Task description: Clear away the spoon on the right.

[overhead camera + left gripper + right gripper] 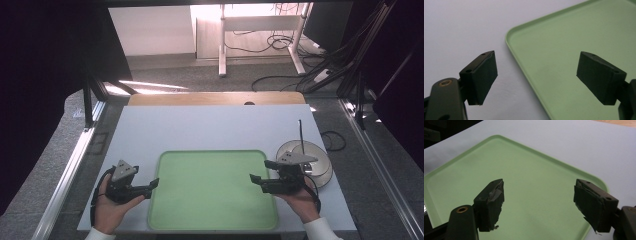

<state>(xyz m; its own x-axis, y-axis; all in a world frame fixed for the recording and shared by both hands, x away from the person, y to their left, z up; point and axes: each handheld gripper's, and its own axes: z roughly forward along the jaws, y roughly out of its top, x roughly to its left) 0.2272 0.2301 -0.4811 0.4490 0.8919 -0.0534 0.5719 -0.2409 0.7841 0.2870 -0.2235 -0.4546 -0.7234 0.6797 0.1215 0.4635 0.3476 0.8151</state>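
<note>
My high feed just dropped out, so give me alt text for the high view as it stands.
Two hand-held grippers, left and right, point inward at opposite sides of an empty green tray on a white table, jaws open and holding nothing. A stack of metal bowls with a thin rod standing in it sits behind the right one.

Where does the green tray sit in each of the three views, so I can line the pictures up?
High view: the green tray lies low centre on the white table top, between the two grippers.
Left gripper view: it takes up the right side, with a rounded corner at upper centre.
Right gripper view: it spreads across the middle, behind both jaws.
Shared landmark: the tray's raised rim against the white table top.
</note>
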